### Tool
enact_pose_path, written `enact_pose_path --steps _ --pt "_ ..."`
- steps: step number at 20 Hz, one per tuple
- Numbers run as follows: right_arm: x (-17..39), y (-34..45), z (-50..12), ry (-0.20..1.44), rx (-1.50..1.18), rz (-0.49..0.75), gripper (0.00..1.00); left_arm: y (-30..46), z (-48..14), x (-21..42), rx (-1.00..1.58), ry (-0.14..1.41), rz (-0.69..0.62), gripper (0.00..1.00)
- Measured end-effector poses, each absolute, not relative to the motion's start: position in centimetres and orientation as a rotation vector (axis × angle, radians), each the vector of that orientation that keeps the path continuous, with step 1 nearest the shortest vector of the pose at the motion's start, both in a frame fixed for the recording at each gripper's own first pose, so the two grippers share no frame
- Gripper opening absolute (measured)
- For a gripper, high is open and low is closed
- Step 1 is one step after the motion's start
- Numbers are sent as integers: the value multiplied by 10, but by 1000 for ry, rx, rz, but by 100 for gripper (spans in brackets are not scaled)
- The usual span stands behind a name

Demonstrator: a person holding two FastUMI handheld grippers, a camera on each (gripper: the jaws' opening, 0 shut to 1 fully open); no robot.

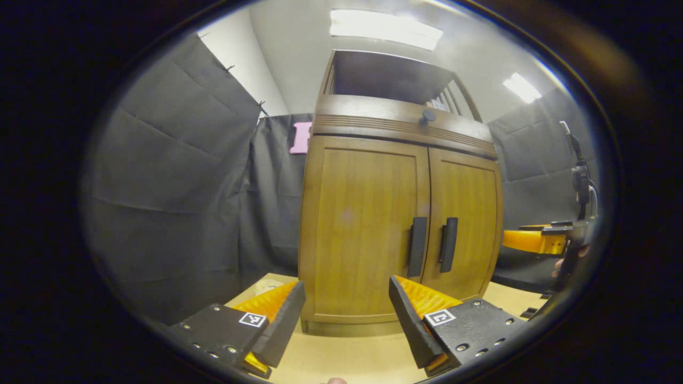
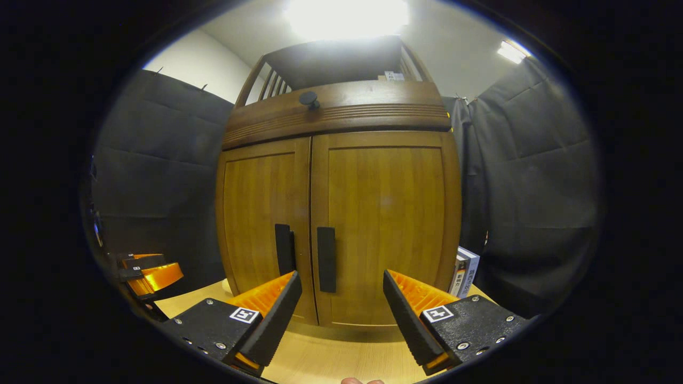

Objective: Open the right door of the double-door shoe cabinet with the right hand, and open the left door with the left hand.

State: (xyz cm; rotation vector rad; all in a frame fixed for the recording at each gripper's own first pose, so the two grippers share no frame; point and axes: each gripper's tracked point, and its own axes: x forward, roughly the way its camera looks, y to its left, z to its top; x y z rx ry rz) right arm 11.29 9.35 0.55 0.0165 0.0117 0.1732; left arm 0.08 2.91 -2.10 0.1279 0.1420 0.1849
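Note:
A wooden double-door shoe cabinet [image 1: 400, 224] [image 2: 341, 224] stands on a light wooden surface with both doors closed. Its left door [image 1: 363, 224] [image 2: 261, 224] and right door [image 1: 464, 218] [image 2: 387, 224] each carry a dark vertical handle near the centre seam: left handle [image 1: 417, 246] [image 2: 284, 249], right handle [image 1: 449, 244] [image 2: 326, 259]. My left gripper [image 1: 347, 314] is open, a short way in front of the left door. My right gripper [image 2: 341, 314] is open before the right door, its handle just left of centre. In the left gripper view the right gripper [image 1: 539, 240] appears at the far right edge.
A drawer band with a round knob [image 1: 428, 116] [image 2: 308, 98] runs above the doors, with an open shelf on top. A box [image 2: 465, 272] leans beside the cabinet's right side. Dark cloth walls close in on both sides. The left gripper [image 2: 144, 274] shows at the right gripper view's left edge.

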Motion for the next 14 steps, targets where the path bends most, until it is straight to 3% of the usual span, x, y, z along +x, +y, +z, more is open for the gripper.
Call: enact_pose_path --steps 5,6,7,9,10,13,14 --pt "160 126 3 47 32 224 95 29 -23 2 134 148 184 94" --pt "170 129 2 54 35 223 95 30 -22 3 132 145 181 91" --pt "180 130 1 61 31 215 95 31 -23 3 134 141 181 97" --pt "199 129 -2 72 22 192 95 31 -23 2 141 141 188 97" --pt "206 130 -5 75 26 185 95 30 -22 3 144 139 186 91" --pt "225 124 -9 84 35 138 95 30 -24 2 139 155 172 85" --pt "232 122 -9 84 32 123 95 30 -25 3 134 162 170 97"
